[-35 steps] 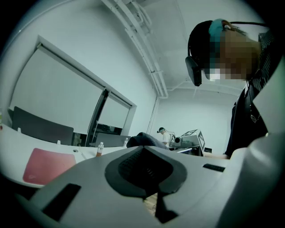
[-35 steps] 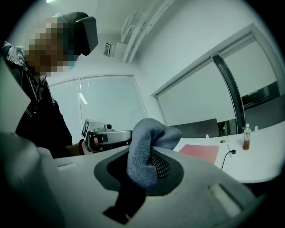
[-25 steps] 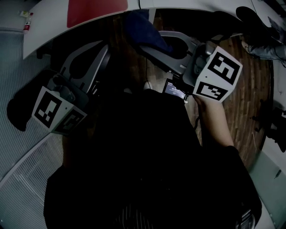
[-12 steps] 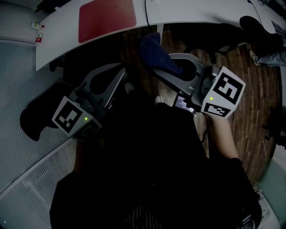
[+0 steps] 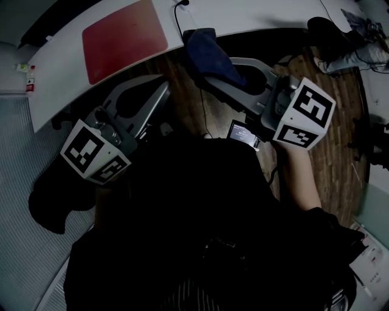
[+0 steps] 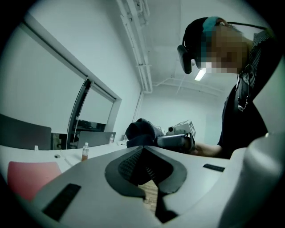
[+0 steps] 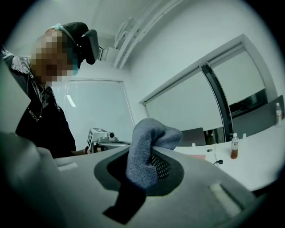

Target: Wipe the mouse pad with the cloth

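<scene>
The right tongs (image 5: 211,74) are gripping a blue cloth (image 5: 208,51). The jaws are closing on its lower part, and the rest is standing up above them in a soft bunch. The left tongs (image 6: 143,149) are closed with nothing between the jaws, and they are hanging in the air in front of the bench (image 5: 255,15).

The red mouse pad (image 5: 124,39) is lying flat on the white bench, to the left of the cloth. The cloth is hanging by the bench edge and is not touching the pad, so I think the wiping is not yet beginning.

To do this step well, the right tongs should probably be carrying the cloth left over the pad and lowering it until the loose bunch is pressing flat on the red surface, not the hard jaw tips. Then long strokes with light pressure from one side to the other are suitable. The pad may be sliding on the smooth bench, so the left tongs could be pressing on one corner.
</scene>
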The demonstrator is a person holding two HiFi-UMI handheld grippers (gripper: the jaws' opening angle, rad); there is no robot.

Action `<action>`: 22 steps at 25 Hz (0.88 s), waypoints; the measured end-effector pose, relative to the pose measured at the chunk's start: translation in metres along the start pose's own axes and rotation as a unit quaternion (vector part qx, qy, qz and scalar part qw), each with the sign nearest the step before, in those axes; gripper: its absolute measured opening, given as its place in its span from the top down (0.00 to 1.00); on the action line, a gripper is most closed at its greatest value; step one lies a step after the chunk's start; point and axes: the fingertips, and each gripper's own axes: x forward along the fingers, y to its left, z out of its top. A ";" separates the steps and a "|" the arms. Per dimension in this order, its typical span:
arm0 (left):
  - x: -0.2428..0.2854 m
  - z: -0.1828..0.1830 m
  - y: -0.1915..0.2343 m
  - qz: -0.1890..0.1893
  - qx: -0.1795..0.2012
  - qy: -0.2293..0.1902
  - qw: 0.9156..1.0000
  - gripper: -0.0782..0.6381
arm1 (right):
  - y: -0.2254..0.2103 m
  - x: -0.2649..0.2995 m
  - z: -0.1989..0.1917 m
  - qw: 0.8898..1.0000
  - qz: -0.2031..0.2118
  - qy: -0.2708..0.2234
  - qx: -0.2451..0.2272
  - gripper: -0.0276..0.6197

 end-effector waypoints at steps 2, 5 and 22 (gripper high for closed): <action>-0.004 0.004 0.016 -0.010 0.006 0.002 1.000 0.88 | -0.009 0.014 0.010 1.000 -0.018 -0.007 -0.004 0.86; -0.013 0.011 0.041 -0.017 0.001 -0.002 1.000 0.88 | -0.020 0.036 0.020 0.999 -0.039 -0.015 -0.001 0.85; -0.110 0.010 0.157 0.006 -0.038 -0.017 0.999 0.88 | -0.025 0.187 0.004 0.998 -0.034 0.055 0.000 0.85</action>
